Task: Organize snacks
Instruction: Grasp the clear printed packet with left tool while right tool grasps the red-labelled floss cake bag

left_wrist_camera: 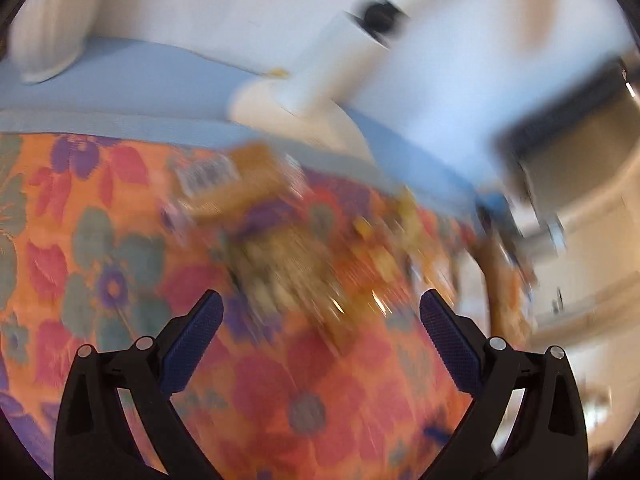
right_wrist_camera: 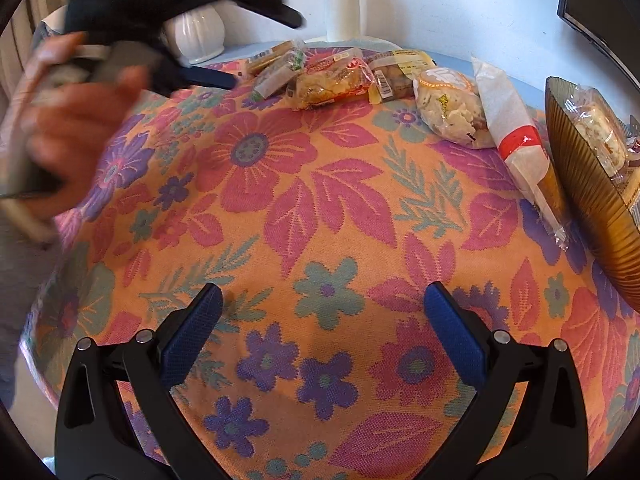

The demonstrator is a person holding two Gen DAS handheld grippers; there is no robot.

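Soft, even daylight fills both views; shadows are faint, with only a pale one on the cloth under the right gripper; small glints show on the snack wrappers; the left wrist view is heavily motion-blurred, its snacks smeared past reading; the right view is sharp save the blurred hand; both bend strongly at the edges, with black corners.

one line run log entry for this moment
left gripper open | right gripper open | snack packets on tablecloth | bowl part filled
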